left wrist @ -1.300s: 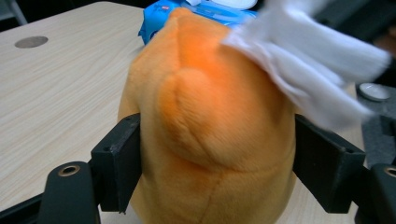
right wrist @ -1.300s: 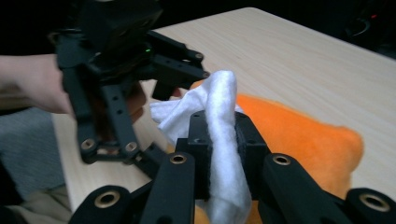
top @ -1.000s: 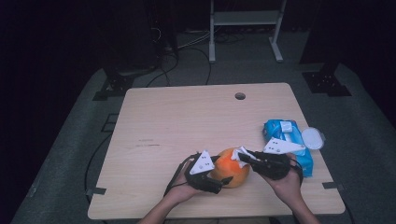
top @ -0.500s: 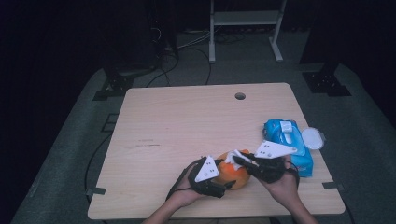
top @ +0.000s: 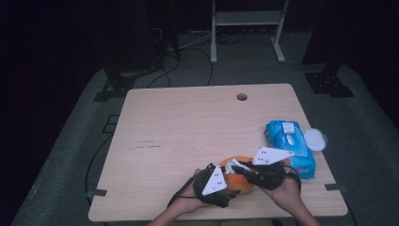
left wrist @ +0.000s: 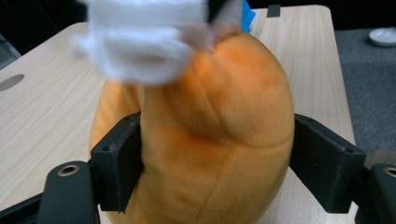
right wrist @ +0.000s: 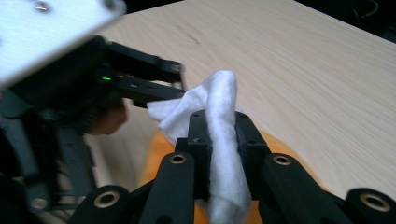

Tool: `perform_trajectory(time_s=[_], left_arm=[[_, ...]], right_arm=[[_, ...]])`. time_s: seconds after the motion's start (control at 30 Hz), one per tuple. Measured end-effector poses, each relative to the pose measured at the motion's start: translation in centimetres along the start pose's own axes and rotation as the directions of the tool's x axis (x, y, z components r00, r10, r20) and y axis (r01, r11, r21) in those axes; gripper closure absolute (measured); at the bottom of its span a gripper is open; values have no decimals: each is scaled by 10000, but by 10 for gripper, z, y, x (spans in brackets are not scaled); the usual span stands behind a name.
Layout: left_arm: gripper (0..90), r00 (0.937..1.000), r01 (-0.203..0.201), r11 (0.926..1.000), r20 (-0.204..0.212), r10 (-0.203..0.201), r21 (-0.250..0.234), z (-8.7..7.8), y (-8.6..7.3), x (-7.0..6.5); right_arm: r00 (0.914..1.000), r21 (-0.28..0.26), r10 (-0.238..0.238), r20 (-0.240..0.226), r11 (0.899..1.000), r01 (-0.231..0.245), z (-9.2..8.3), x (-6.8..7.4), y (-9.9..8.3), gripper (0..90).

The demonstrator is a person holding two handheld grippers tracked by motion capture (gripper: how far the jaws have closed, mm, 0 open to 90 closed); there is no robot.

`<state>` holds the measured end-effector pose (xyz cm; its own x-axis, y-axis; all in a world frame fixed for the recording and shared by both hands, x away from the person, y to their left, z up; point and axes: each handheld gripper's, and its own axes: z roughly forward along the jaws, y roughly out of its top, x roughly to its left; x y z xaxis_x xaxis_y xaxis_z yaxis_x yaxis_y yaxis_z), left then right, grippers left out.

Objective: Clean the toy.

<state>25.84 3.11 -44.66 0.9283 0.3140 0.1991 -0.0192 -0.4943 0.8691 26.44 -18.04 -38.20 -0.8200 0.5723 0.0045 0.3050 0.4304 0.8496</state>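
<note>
An orange plush toy rests on the wooden table near its front edge. My left gripper is shut on the plush from both sides; its jaws have just been opening a little, the plush still squeezed between the pads. My right gripper comes in from the right, shut on a folded white wipe. The wipe lies against the top of the plush.
A blue pack of wipes lies at the table's right edge, a round white lid beside it. A small hole marks the far side of the tabletop. Dark floor, cables and stands surround the table.
Both grippers and the plush have shifted slightly toward the front edge. The wipe stays on the plush's top, and both grips look the same.
</note>
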Motion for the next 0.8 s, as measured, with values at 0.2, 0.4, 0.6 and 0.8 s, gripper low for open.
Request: perform_trajectory(time_s=[0.2,0.4,0.6,0.8], left_arm=[[233,9997,-231,9997,39,232,-65,2,0,-1],[225,9995,-259,9997,197,259,-16,3,-1,-3],[226,9995,-280,9996,158,280,-34,2,-1,-2],[226,9995,-223,9997,241,226,-101,2,-2,0]], right_arm=[[9914,358,628,1149,9971,-673,-13,-35,-14,786],[9953,245,713,652,9970,-731,-11,-26,-10,787],[9954,388,545,793,9976,-577,-11,-31,-11,786],[9883,363,1023,1129,9936,-1069,-21,-49,-21,787]])
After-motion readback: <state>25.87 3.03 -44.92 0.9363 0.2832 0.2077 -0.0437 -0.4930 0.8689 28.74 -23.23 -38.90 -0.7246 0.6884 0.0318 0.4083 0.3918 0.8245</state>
